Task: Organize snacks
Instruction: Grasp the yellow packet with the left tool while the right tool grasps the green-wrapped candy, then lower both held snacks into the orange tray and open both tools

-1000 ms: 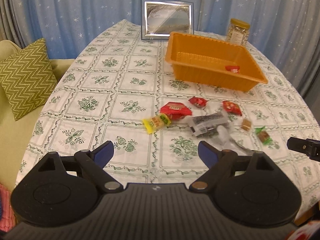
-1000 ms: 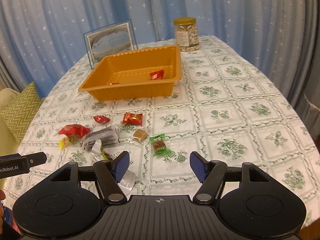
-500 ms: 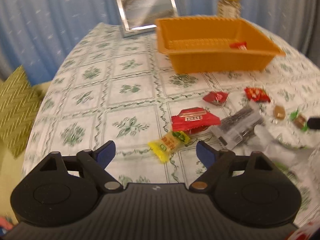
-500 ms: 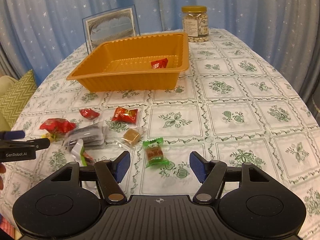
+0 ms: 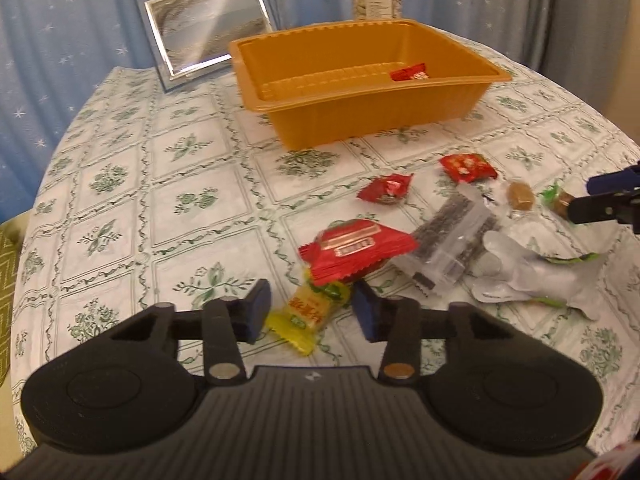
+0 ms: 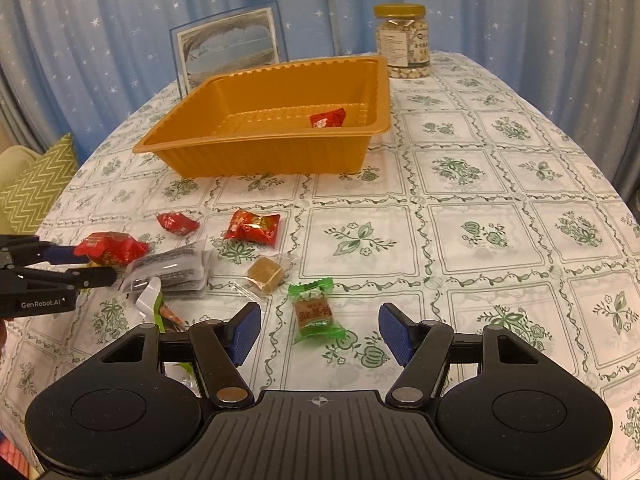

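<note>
Under red packet [image 5: 356, 250], candy [image 5: 310, 312] half-hidden.

Four red snacks [image 6: 255, 226], one orange tray [image 6: 264, 156], one jar [image 6: 403, 42], one picture frame [image 6: 230, 46].

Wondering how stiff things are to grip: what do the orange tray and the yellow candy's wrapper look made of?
Orange tray: apparently thin moulded plastic, semi-glossy, with ribbed walls and a rolled rim.
Yellow candy: seemingly glossy plastic film, crinkled, with crimped ends, lying between the left gripper's open fingers.
</note>
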Motion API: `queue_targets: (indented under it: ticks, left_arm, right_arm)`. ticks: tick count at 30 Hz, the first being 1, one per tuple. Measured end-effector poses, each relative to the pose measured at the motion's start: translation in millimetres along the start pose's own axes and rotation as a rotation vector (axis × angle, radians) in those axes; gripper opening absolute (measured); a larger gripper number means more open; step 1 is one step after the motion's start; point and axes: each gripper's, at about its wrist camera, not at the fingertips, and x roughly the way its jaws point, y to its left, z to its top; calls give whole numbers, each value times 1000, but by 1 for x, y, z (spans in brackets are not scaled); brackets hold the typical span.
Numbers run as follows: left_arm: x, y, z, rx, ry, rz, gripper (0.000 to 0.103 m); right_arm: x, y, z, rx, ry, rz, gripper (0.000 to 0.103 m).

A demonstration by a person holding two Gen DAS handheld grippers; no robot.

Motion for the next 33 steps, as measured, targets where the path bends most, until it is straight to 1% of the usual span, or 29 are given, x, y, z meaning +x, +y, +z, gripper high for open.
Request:
queue_targets:
  ticks: [1, 2, 3, 4, 6, 9, 11, 14, 18, 21, 25, 28, 33]
  left_arm:
    - [-1, -2, 0, 0, 5, -2, 30]
    - [-2, -4, 0, -2, 12, 0, 27]
    - [-3, -7, 0, -6, 20, 3, 22]
    - [-4, -9, 0, -13, 30, 5, 19]
    - [-7, -14, -2, -29, 41, 26, 19]
    - [-10, -20, -7, -51, 33, 55, 19]
    - [-11, -24, -9, -48, 20, 74, 19]
    - [-12, -27, -11, -42, 2, 105, 23]
    - [-14, -28, -15, -68, -7, 120, 24]
    - [-15, -28, -14, -86, 11, 114, 23]
    - [-22, -30, -16, -114, 31, 106, 20]
    - [-31, -36, -21, -130, 46, 102, 20]
    - [-51, -48, -32, -168, 49, 90, 19]
  right_arm:
    - [0, 0, 0, 0, 1, 1, 65]
    - [1, 0, 0, -1, 2, 2, 64]
    - [2, 0, 1, -3, 5, 2, 62]
    - [2, 0, 0, -5, 8, 3, 59]
    - [4, 1, 0, -15, 15, 5, 55]
    - [8, 3, 0, -36, 22, 4, 48]
    - [10, 4, 0, -50, 25, 2, 47]
    - [15, 6, 1, -67, 31, -6, 42]
    - [17, 7, 2, -81, 34, -32, 27]
    - [15, 7, 1, -72, 34, -28, 25]
    - [5, 8, -2, -50, 29, -31, 24]
    - [-7, 10, -5, -35, 19, -27, 24]
    - [-26, 15, -11, -20, 7, -21, 24]
